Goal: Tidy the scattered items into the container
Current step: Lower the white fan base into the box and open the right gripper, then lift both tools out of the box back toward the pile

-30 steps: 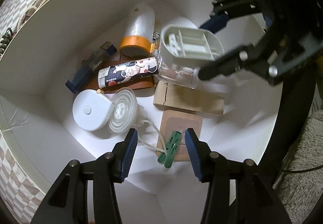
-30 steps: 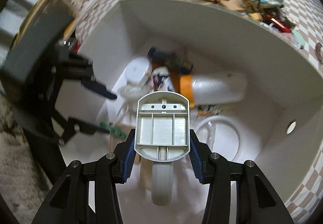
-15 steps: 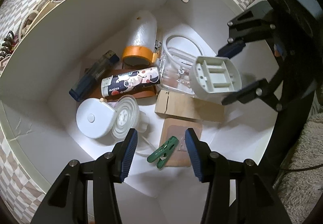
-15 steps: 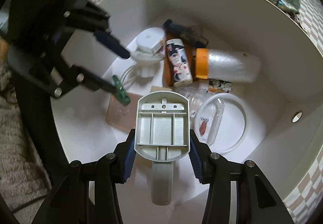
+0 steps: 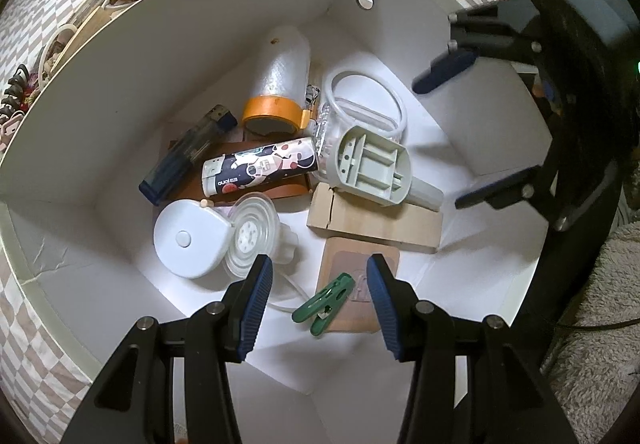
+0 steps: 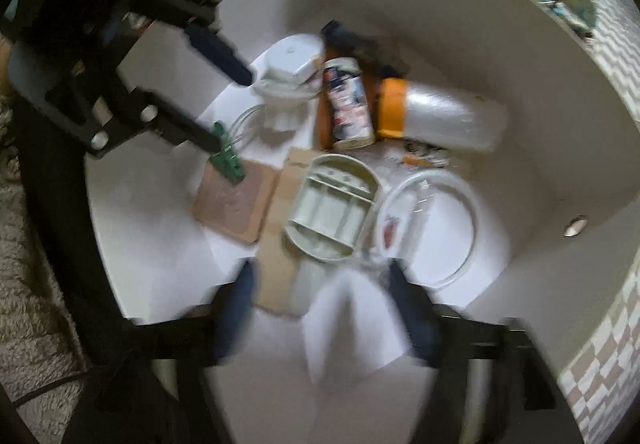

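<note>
Grey brush [image 5: 372,168] lies inside white box [image 5: 120,92], on cardboard piece [image 5: 376,222], beside clear ring case [image 5: 362,112]. Right gripper [image 6: 320,296] above it, fingers wide, holding nothing. Left gripper [image 5: 318,284] near green clip [image 5: 324,303], fingers wide, holding nothing.
</note>
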A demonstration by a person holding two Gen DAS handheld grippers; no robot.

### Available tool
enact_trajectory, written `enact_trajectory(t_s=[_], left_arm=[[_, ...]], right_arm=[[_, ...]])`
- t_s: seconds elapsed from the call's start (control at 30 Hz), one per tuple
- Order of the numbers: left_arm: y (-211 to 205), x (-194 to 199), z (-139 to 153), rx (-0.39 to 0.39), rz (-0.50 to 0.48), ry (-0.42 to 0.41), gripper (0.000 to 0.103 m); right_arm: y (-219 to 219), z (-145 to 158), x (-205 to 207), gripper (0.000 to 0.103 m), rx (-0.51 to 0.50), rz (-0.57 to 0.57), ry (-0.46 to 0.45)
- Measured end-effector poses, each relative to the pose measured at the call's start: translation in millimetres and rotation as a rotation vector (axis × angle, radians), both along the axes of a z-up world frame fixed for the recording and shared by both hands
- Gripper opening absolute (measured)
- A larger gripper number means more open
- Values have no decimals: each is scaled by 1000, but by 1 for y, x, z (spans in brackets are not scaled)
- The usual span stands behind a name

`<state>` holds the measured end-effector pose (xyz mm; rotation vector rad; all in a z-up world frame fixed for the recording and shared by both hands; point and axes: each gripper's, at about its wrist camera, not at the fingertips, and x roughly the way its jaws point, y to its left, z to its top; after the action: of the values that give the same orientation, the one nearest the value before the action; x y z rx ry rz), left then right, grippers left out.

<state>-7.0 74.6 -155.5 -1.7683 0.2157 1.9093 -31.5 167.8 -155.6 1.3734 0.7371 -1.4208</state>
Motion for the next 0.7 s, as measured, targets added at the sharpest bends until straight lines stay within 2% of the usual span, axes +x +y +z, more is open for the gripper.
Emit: enact_trajectory(t_s=[0.2,0.33,0.7], left_arm=[[-1,-1,2,1,2,7,49],[-1,0,2,5,-3,9,49],[-4,-2,4,11,3,31,49]], right_arm=[[-4,7,-20,86,-59,-108,-47],[-8,6,-25,87,-80,-118,-100],[-43,-6,-26,86,-26,-71,-36]])
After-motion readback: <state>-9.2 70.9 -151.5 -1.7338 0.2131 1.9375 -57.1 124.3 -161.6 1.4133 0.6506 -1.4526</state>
